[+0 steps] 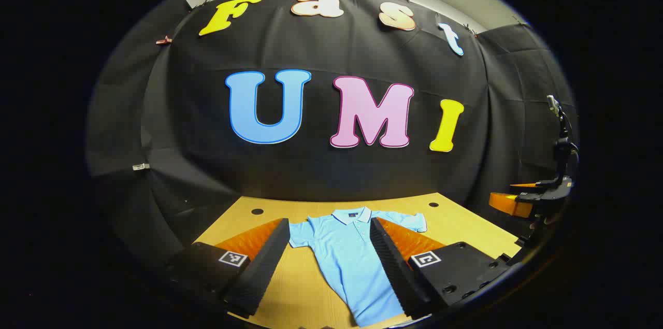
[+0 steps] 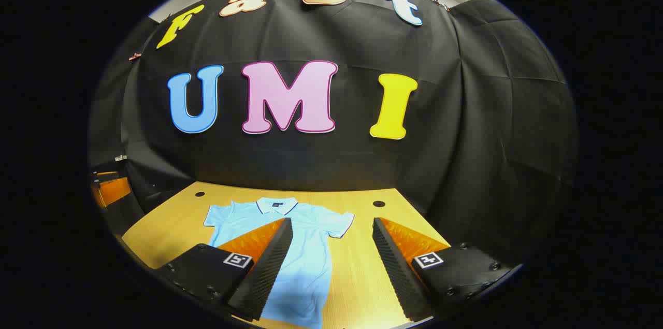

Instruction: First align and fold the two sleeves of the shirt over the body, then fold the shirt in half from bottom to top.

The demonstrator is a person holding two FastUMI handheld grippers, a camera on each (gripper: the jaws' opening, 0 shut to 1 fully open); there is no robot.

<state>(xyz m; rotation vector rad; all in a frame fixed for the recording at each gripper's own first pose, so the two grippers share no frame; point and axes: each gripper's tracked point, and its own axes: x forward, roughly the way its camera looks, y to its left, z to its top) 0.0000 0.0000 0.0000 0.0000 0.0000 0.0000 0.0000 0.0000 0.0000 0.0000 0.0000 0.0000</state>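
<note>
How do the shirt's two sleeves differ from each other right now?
In the right gripper view, the shirt lies flat on the table. Its left sleeve shows a plain edge and sits near the collar line; its right sleeve shows a dark-trimmed cuff and angles outward. Both are short, light blue, spread out and unfolded.

The shirt before me was soft, matt knit cloth with a ribbed collar. The surface under it looked like smooth pale wood with a faint sheen. The inner faces of my left hand-held gripper fingers were ridged and matt, its body hard plastic.
</note>
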